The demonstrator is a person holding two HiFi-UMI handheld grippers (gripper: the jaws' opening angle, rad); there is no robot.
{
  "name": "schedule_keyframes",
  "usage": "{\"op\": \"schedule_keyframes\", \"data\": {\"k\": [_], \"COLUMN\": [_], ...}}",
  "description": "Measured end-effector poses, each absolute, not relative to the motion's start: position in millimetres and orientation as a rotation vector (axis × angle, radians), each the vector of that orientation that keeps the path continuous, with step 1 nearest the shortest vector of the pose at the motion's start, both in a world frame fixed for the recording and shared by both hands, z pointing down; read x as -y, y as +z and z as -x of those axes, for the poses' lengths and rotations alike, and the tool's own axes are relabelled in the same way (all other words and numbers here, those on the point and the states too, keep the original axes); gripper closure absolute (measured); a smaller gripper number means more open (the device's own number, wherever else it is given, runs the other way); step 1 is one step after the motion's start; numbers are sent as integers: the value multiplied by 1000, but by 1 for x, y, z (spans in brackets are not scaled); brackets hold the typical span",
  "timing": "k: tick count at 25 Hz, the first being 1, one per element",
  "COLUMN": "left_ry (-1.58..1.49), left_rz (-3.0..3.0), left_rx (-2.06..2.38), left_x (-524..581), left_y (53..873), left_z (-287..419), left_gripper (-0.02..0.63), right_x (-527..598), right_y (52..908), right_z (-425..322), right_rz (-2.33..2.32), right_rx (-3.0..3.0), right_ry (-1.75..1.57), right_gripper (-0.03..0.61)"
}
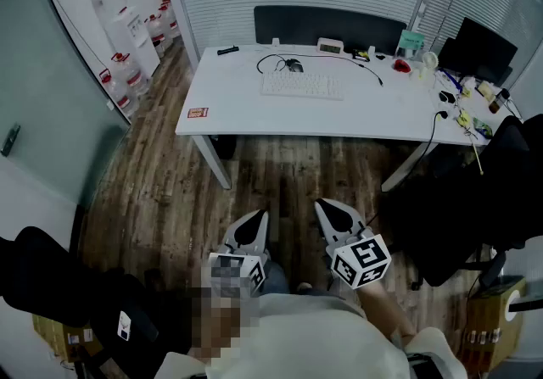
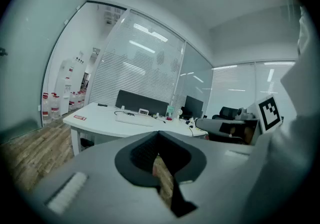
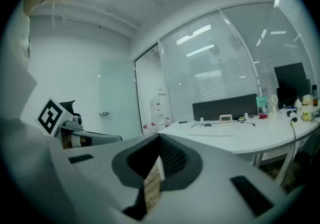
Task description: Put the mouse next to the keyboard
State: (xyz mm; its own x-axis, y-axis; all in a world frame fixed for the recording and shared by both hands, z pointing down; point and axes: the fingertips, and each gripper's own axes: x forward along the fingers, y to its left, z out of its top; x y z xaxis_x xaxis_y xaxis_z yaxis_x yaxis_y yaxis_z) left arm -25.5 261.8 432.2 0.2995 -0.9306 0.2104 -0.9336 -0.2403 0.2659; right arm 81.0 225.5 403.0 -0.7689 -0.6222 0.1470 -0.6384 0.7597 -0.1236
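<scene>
A white keyboard (image 1: 302, 86) lies on the white desk (image 1: 254, 114) across the room. A dark mouse (image 1: 293, 65) rests just behind it on a black cable. Both grippers hang over the wooden floor, well short of the desk and close to the person's body. My left gripper (image 1: 252, 227) is shut and holds nothing. My right gripper (image 1: 338, 216) is shut and empty as well. The left gripper view shows the keyboard (image 2: 134, 120) far off on the desk (image 2: 100, 120). In the right gripper view the keyboard (image 3: 212, 132) is small and distant on the desk (image 3: 250, 140).
A dark screen panel (image 1: 329, 28) stands behind the desk. A monitor (image 1: 475, 51), cables and small items crowd the desk's right end. Black office chairs (image 1: 475, 208) stand at the right and lower left. Water bottles (image 1: 127, 38) line the left wall.
</scene>
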Motion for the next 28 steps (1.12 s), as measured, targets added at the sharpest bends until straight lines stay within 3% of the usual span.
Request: {"op": "schedule_keyframes", "data": {"k": [26, 28], "left_ry": [8, 5], "left_rz": [-2284, -2288], "left_rx": [1722, 1712], "left_x": [-296, -294], "left_y": [419, 419], "left_z": [-45, -47], "left_gripper": [601, 600], "right_x": [-259, -257], "right_y": [402, 404], "right_z": [-162, -161], "right_rz": [-1035, -1018], "right_rx": [2900, 2903], "right_ry": [243, 255], "right_gripper": [575, 531]}}
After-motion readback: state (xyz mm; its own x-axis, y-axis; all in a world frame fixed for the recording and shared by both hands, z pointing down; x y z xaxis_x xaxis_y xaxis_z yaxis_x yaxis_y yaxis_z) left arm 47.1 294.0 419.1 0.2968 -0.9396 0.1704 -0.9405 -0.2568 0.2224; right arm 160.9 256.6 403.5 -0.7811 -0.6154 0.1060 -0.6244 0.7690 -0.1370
